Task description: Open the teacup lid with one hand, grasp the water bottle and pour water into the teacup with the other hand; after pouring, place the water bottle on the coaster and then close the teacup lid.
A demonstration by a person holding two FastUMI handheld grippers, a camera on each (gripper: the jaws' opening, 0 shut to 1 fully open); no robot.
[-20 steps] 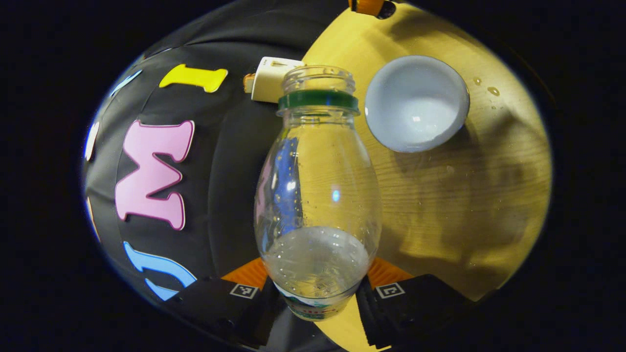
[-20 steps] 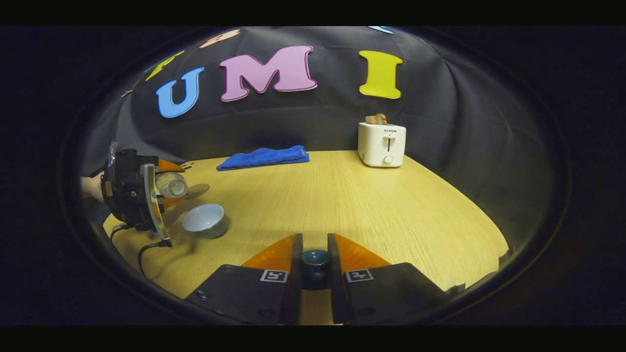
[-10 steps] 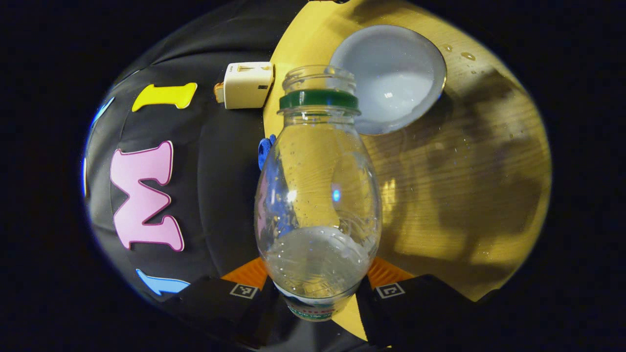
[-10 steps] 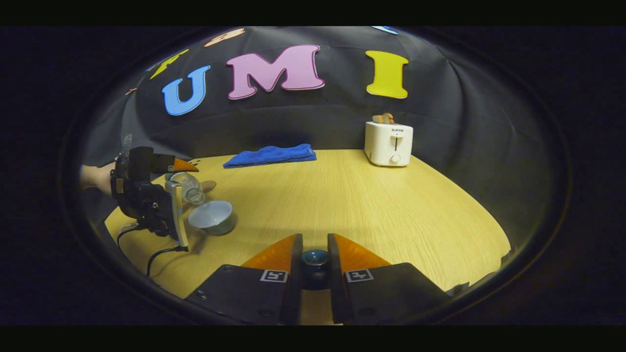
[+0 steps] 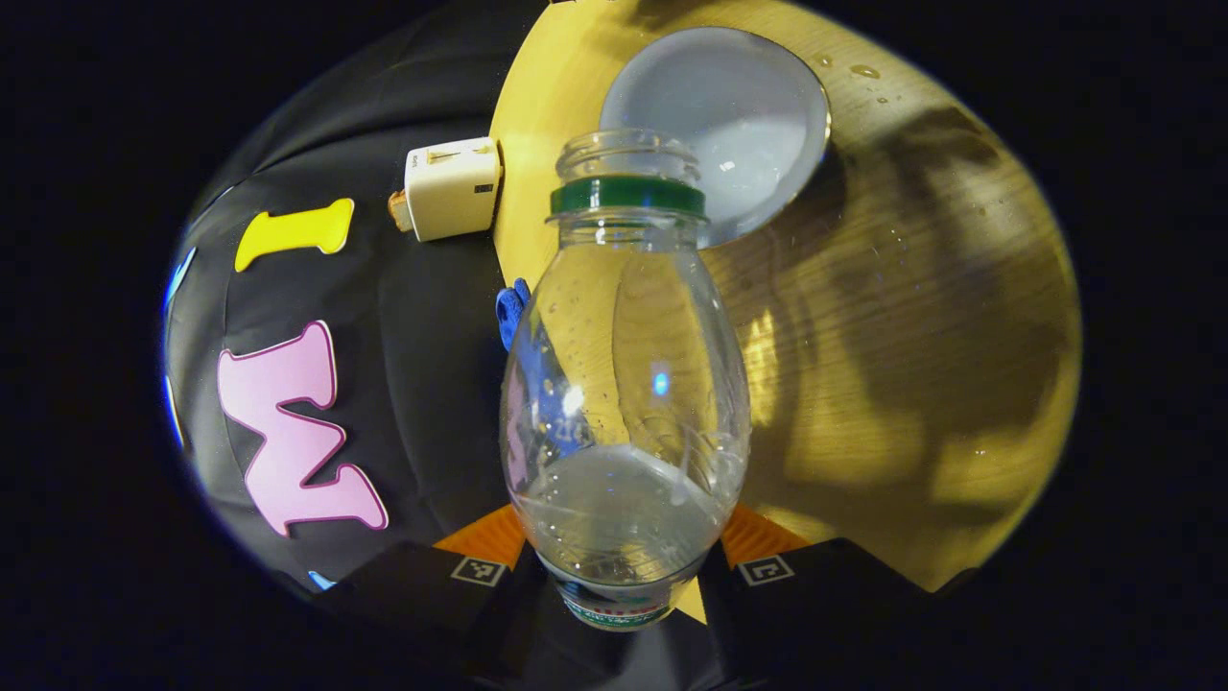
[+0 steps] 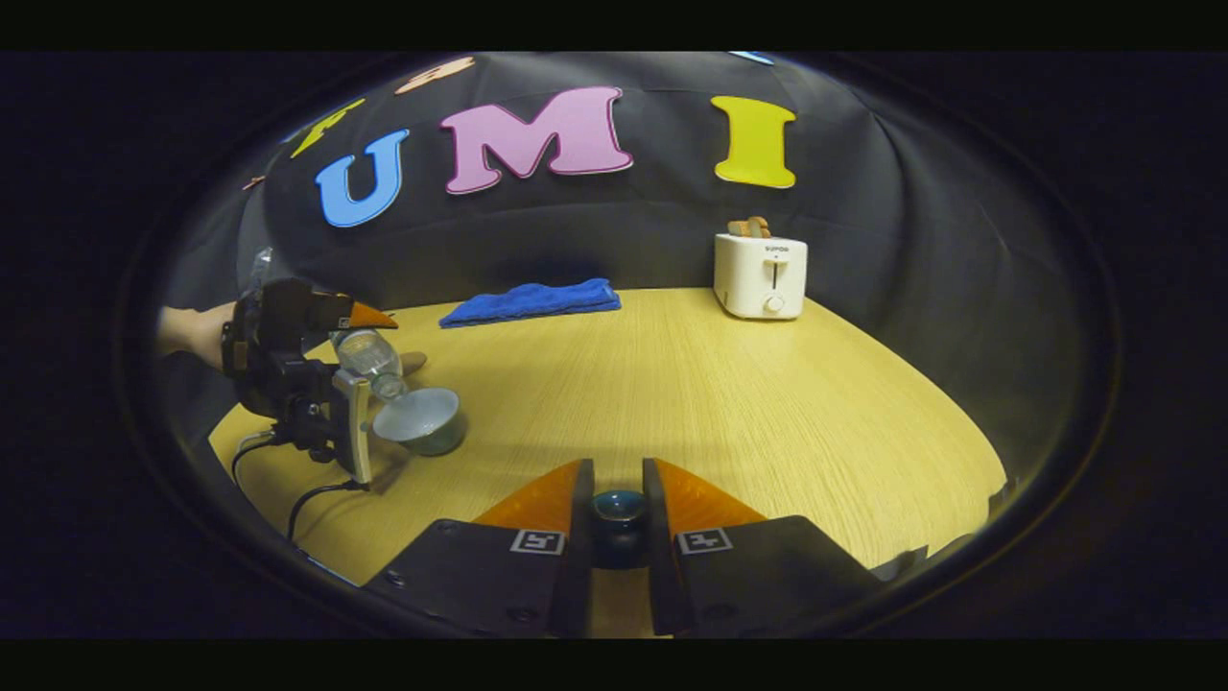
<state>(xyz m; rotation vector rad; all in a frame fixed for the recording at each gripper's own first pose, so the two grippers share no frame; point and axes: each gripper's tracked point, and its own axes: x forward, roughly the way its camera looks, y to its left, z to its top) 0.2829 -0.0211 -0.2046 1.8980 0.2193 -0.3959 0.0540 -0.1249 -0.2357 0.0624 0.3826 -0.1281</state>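
Desk [image 6: 729, 403]: pale wood, curved near edge, black cloth wall right behind the far edge. Wide bare stretch across the centre and the right side of the right gripper view. White toaster [image 6: 761, 275] at the far edge, toast showing in its slot; folded blue cloth [image 6: 531, 301] also along the far edge, well apart from the toaster.

Teacup [image 6: 422, 419] stands lidless on the desk's left part, near that side's edge. A few water drops on the wood just past it in the left gripper view.

Left claw [image 5: 622, 576]: both fingers pressed on the lower body of the water bottle [image 5: 624, 384], uncapped, some water pooled at the gripped end. Bottle mouth overlaps the teacup [image 5: 739, 115] rim in that view; contact cannot be judged.

Since a second ago: the cup has slid from right of the bottle neck to behind the mouth, and the toaster [image 5: 451, 187] has dropped lower in the left gripper view. From the right gripper view the left claw [image 6: 369, 341] has tipped the bottle [image 6: 369, 357] mouth down toward the cup.

A hand [image 6: 197, 331] holds the left claw from the left edge, cable trailing below.

Right claw [image 6: 618, 513]: closed on the teacup lid [image 6: 618, 509] by its knob, held low over the near desk, level, well apart from the cup.
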